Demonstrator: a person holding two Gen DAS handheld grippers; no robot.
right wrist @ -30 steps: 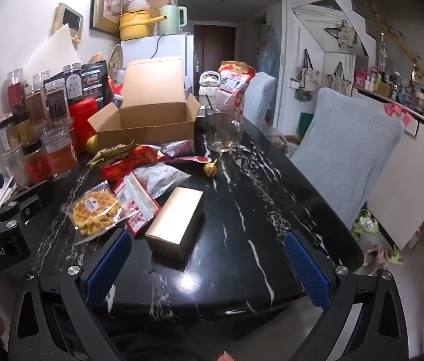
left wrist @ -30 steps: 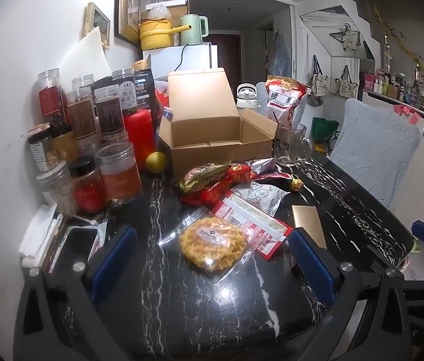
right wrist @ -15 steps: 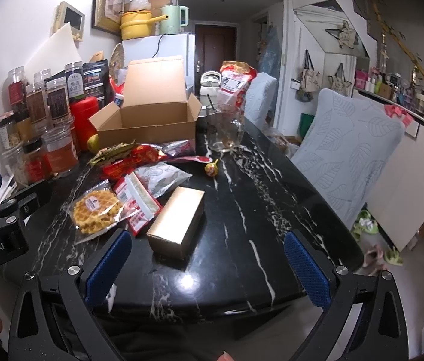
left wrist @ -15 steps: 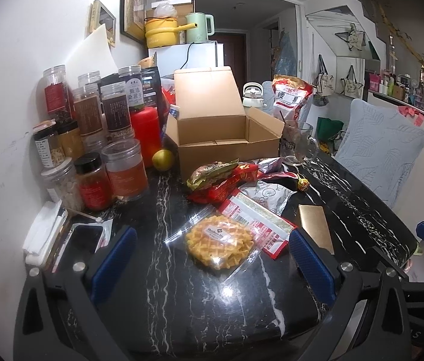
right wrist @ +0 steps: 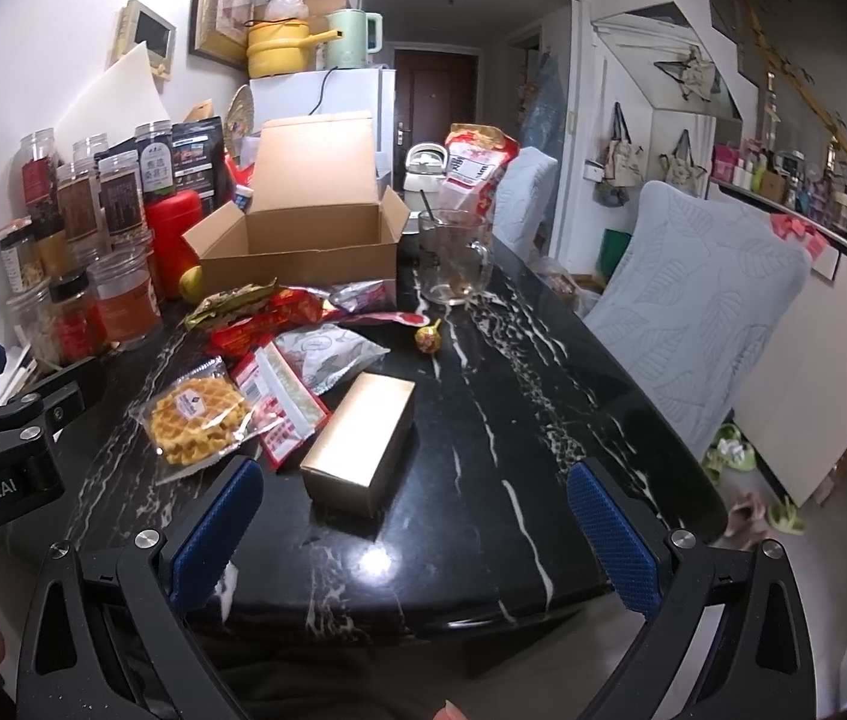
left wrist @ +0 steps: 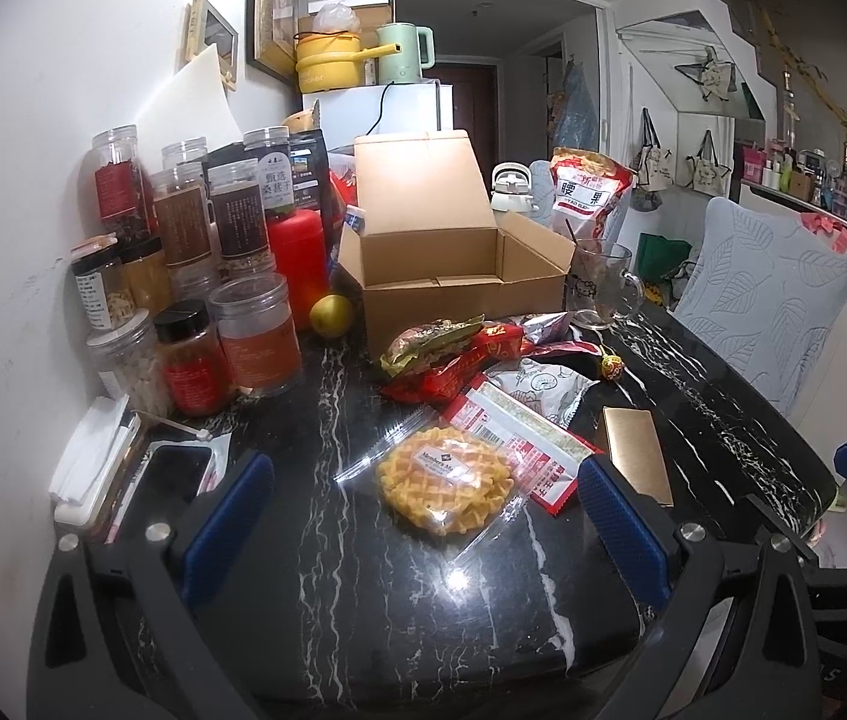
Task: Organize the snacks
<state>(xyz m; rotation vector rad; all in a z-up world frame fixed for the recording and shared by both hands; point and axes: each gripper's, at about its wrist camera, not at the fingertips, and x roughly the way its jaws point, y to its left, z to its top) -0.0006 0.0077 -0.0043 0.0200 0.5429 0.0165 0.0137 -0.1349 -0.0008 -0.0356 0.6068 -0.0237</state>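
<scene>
Both tools spread wide, gripping nothing. The left tool (left wrist: 423, 516) hangs over the wrapped waffle (left wrist: 444, 483) on the near black tabletop (left wrist: 363, 600). The right tool (right wrist: 417, 531) faces the gold box (right wrist: 360, 441), just right of the waffle. Loose snack packets (left wrist: 465, 354) lie before the open cardboard box (left wrist: 459, 276) farther back.

Both claws hang level with jaws spread wide and nothing between them, the left claw (left wrist: 423, 516) beside the right claw (right wrist: 417, 528), whose view shows the left one's body.
</scene>
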